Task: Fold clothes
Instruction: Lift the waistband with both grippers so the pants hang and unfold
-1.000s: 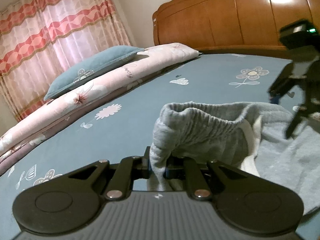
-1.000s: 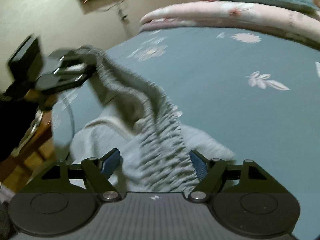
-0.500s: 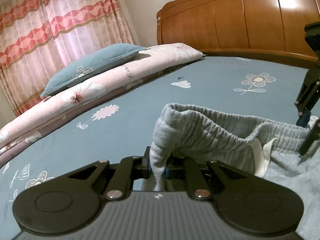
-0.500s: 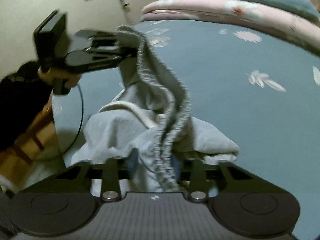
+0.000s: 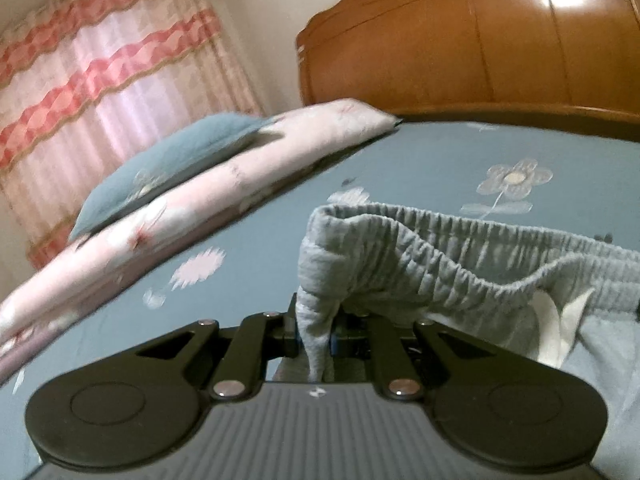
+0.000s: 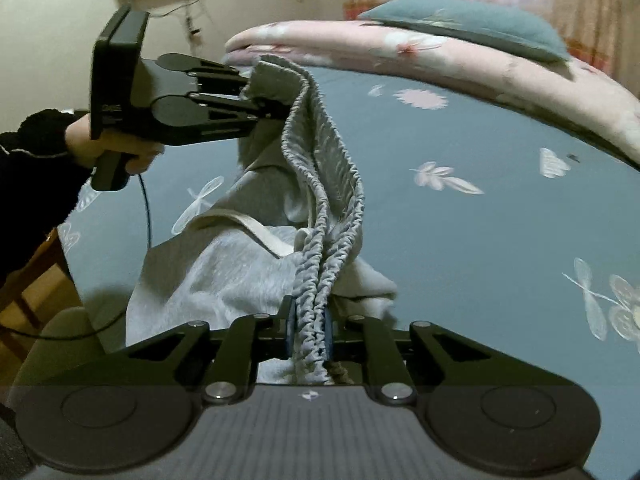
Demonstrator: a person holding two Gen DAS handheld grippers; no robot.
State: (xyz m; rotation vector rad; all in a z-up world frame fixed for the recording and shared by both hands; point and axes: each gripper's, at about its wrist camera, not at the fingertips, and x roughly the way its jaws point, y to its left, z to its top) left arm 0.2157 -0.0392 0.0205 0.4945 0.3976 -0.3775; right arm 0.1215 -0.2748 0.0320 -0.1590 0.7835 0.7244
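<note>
**Kid:** Looking at the bed sheet (image 6: 460, 240), I see gray pants (image 6: 224, 276) in a heap on it. Who has them?

**Helper:** Both tongs do. The left gripper (image 6: 266, 98) is clenched on one end of the stretchy waistband (image 6: 324, 184). A hand (image 6: 108, 146) in a dark fuzzy sleeve (image 6: 36, 160) holds that tool up above the bed.

**Kid:** And the other one?

**Helper:** The right gripper (image 6: 310, 334) is squeezing in on the other end of the waistband. The bunched gray band sits pressed between its blue pads (image 6: 290, 330).

**Kid:** So the band is in the air?

**Helper:** Yes. It hangs like a rope from one tool to the other. The rest of the pants lies crumpled on the blue sheet below, near the edge of the bed. A white drawstring (image 6: 256, 232) loops out by the band.

**Kid:** What else is there?

**Helper:** A pink flowery quilt (image 5: 224, 188) lies rolled along the far side of the bed, with a blue pillow (image 5: 172, 160) on top. Behind is a brown wooden headboard (image 5: 480, 48), and a pink striped curtain (image 5: 100, 80).
</note>
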